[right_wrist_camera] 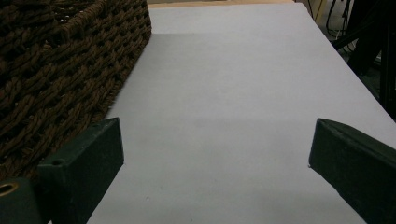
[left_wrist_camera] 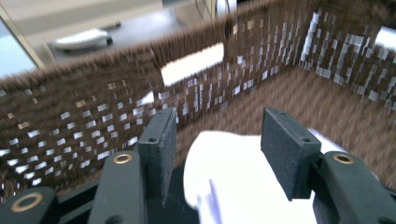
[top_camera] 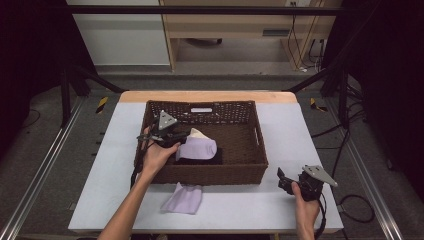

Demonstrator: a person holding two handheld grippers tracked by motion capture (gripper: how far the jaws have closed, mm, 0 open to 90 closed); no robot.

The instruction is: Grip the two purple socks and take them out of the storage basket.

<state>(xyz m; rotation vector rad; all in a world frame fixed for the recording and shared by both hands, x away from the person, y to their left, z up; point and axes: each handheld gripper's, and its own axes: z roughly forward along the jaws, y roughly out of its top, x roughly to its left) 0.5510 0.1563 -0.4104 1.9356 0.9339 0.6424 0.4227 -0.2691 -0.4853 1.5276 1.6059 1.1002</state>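
Basket (top_camera: pixel 257 150) as landmark: my left gripper (top_camera: pixel 172 136) inside it, jaws spread over lilac sock (top_camera: pixel 197 149), nothing pinched. 1 more lilac sock (top_camera: pixel 184 199) outside, just before front wall. Right gripper (top_camera: pixel 290 182) spread, empty, beside front-right corner. Judgement: roughly halfway.

Bare forearms; black grippers (top_camera: pixel 165 134) (top_camera: pixel 295 182), grey triangular plates, brass-ringed screw holes, possibly black cables.
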